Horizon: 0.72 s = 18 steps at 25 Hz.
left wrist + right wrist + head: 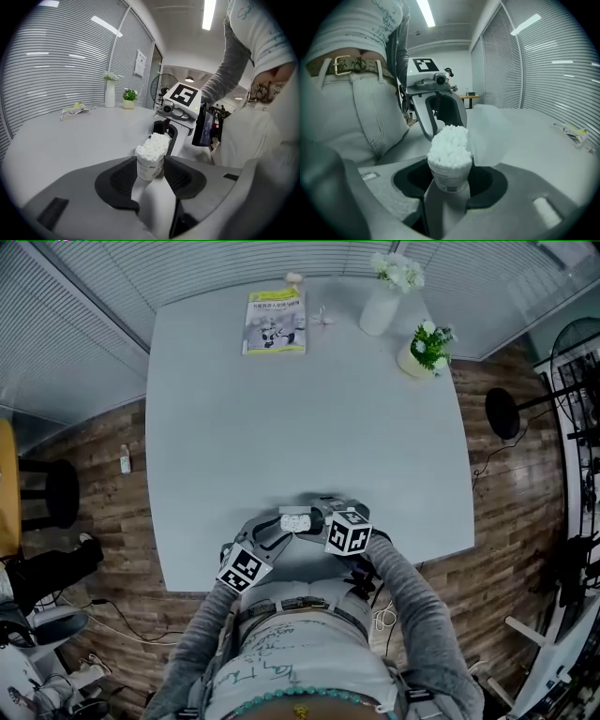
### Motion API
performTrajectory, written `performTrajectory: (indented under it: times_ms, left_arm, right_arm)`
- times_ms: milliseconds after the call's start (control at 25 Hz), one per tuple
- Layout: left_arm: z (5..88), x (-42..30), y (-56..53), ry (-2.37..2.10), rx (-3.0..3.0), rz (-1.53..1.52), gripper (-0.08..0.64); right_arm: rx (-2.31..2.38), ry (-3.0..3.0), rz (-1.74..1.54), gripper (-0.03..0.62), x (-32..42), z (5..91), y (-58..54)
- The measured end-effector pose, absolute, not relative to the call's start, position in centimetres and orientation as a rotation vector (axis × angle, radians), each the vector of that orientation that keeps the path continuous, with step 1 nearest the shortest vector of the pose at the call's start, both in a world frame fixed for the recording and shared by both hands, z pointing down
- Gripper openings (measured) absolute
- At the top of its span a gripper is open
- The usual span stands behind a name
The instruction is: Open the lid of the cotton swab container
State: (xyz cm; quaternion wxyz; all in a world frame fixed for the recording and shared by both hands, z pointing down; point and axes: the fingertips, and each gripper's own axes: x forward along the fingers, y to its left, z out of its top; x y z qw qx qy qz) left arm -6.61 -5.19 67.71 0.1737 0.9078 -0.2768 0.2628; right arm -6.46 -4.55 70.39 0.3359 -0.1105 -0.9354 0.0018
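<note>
The cotton swab container (296, 519) is a small white tub packed with white swabs, held low over the table's near edge. In the left gripper view the container (151, 161) sits between the jaws of my left gripper (151, 169), and both dark pads press its sides. My right gripper (450, 174) is also shut on the container (449, 159) from the opposite side. The translucent lid (490, 135) stands swung open to the right of the swabs. Each gripper faces the other across the tub, the right gripper's marker cube (183, 97) showing just beyond it.
The grey table (309, 418) holds a booklet (275, 322), a white vase with flowers (384, 298) and a small potted plant (424, 348) along its far edge. A standing fan (574, 352) and cables are on the wooden floor at the right.
</note>
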Motion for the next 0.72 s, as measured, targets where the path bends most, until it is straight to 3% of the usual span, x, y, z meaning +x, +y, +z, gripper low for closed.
performTrajectory:
  times_ms: [240, 440, 720]
  left_arm:
    - [68.3, -6.3, -5.1, -0.821, 2.581, 0.776, 0.175]
    - [68.6, -6.2, -5.4, -0.823, 2.559, 0.768, 0.175]
    - [67.4, -5.8, -5.5, -0.793, 2.568, 0.704, 0.176]
  right_arm:
    - [-0.276, -2.434, 0.011, 0.199, -6.1, 70.8, -4.7]
    - [-0.264, -2.409, 0.123, 0.268, -6.0, 70.9, -4.6]
    - [-0.2, -2.396, 0.14, 0.287, -5.2, 70.2, -4.7]
